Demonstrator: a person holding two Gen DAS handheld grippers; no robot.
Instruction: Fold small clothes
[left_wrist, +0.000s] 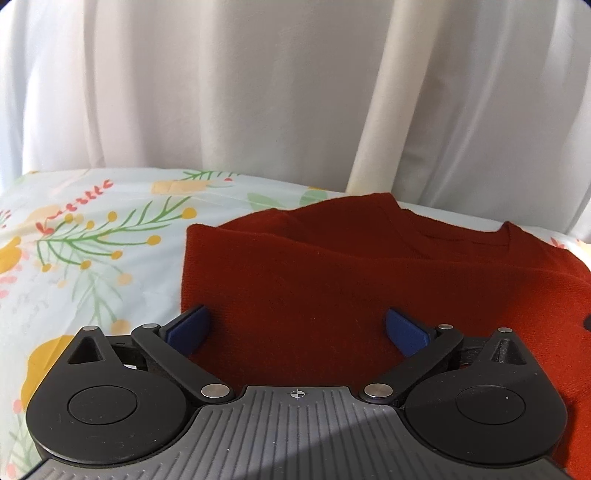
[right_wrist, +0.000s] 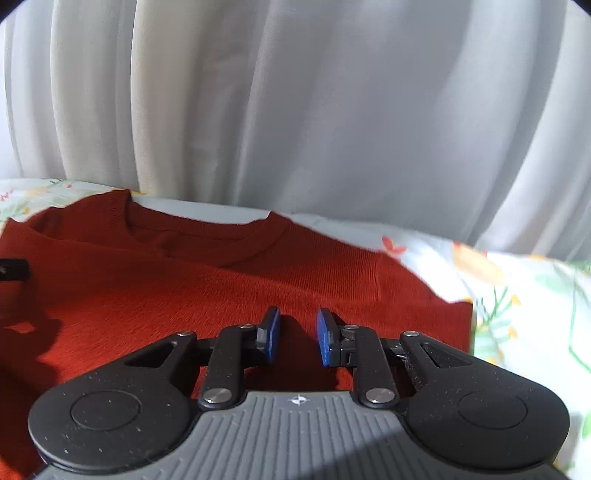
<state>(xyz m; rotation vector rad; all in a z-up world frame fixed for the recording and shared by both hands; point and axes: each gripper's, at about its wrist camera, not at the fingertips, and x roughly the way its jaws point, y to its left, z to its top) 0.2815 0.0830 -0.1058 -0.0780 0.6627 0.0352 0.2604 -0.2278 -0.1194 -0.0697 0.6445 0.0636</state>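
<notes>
Lying flat on a floral bedsheet (left_wrist: 92, 236), a rust-red sweater (left_wrist: 295, 280) fills the middle and the 3 o'clock side of the left wrist view, its ribbed neckline toward 1 o'clock and one side already folded in, leaving a straight edge running down at about 9 o'clock of the garment. The left gripper (left_wrist: 297, 328) hangs over the lower part of that sweater with its jaws spread wide — the two blue pads (left_wrist: 190, 328) stand well apart, the one at 9 o'clock just above the folded edge, the other over plain red knit, and nothing is pinched between them. In the right wrist view the same sweater (right_wrist: 221, 295) spreads from 9 o'clock across the centre, its neckline at 11 o'clock and its right-hand edge ending near 3 o'clock, where the bedsheet (right_wrist: 517, 302) shows again. The right gripper (right_wrist: 297, 334) sits low over the cloth with its jaws narrow but not closed — a slim gap of red fabric shows between the blue pads (right_wrist: 273, 332), and the pads do not appear to clamp any fold. A dark piece of the left gripper shows at the 9 o'clock border. Pale curtains (right_wrist: 295, 110) hang behind the bed at 12 o'clock in both views.
</notes>
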